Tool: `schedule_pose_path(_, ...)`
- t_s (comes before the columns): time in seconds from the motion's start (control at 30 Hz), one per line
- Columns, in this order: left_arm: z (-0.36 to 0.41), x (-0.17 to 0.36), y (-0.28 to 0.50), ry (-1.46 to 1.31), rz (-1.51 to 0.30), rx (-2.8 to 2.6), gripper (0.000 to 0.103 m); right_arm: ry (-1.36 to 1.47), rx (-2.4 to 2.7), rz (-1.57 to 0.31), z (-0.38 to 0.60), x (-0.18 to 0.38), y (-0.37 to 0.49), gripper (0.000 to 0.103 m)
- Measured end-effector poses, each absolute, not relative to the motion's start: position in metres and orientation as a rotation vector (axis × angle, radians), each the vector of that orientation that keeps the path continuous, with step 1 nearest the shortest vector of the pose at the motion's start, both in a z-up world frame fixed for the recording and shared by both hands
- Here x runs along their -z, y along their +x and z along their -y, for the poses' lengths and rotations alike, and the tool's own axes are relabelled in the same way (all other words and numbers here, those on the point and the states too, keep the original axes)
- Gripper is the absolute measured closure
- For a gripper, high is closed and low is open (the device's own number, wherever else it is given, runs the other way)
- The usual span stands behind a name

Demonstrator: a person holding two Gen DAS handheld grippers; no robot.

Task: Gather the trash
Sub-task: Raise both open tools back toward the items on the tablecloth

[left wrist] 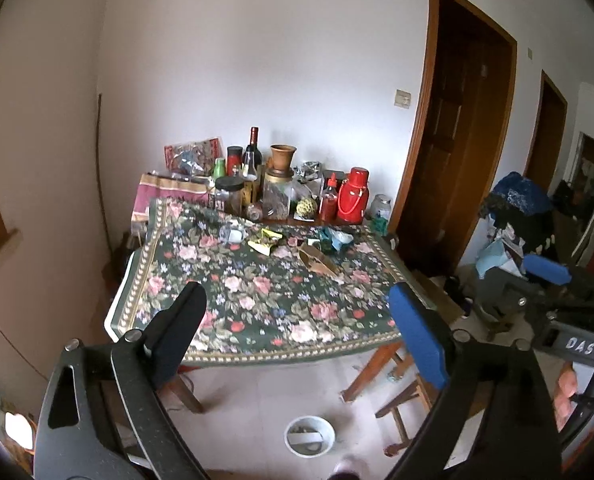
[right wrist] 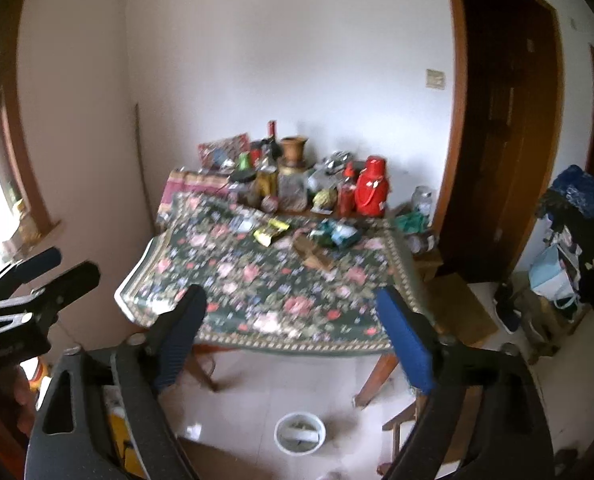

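Note:
The trash lies on a table under a floral cloth (left wrist: 257, 300): a yellow wrapper (left wrist: 266, 240) (right wrist: 271, 231), a brown cardboard scrap (left wrist: 317, 262) (right wrist: 313, 254), a teal and white wrapper (left wrist: 335, 239) (right wrist: 339, 234) and a clear plastic piece (left wrist: 233, 234). A white bin (left wrist: 309, 436) (right wrist: 299, 433) stands on the floor in front of the table. My left gripper (left wrist: 301, 316) hangs open and empty above the table's near edge. My right gripper (right wrist: 293, 316) is open and empty too, beside the left one. Each shows in the other's view: the right gripper (left wrist: 513, 280) and the left gripper (right wrist: 73, 266).
Bottles, jars and a red thermos (left wrist: 352, 196) crowd the table's back edge by the wall. A wooden stool (left wrist: 405, 396) stands under the right corner. Wooden doors (left wrist: 461, 140) and a heap of bags and clothes (left wrist: 513, 216) are on the right.

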State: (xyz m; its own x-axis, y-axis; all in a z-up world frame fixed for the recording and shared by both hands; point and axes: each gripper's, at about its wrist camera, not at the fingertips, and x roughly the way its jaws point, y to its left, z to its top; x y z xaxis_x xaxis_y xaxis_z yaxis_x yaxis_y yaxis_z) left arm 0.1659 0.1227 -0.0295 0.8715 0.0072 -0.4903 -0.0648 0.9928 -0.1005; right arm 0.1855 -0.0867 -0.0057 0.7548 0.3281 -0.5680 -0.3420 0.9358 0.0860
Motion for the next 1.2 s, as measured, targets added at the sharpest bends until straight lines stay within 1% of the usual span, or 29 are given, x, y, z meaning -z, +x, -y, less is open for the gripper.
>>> schedule_pose_path(0.27, -0.1, 0.038, 0.242, -0.085, -0.52, -0.061, 0.009, 0.003, -0.37, -0.6, 0.107, 0.009, 0.25, 0.009)
schedule_pose_path(0.53, -0.079, 0.037, 0.328, -0.145, -0.554, -0.091, 0.009, -0.022, -0.412, -0.611, 0.126, 0.003, 0.332, 0.009)
schedule_pose_path(0.8, -0.065, 0.044, 0.391, -0.142, -0.572, -0.217, 0.009, -0.044, -0.458, -0.612, 0.142, 0.007, 0.402, 0.009)
schedule_pose_path(1.2, -0.102, 0.072, 0.475, -0.155, -0.644, -0.231, 0.009, -0.063, -0.437, -0.748, 0.123, 0.051, 0.479, 0.009)
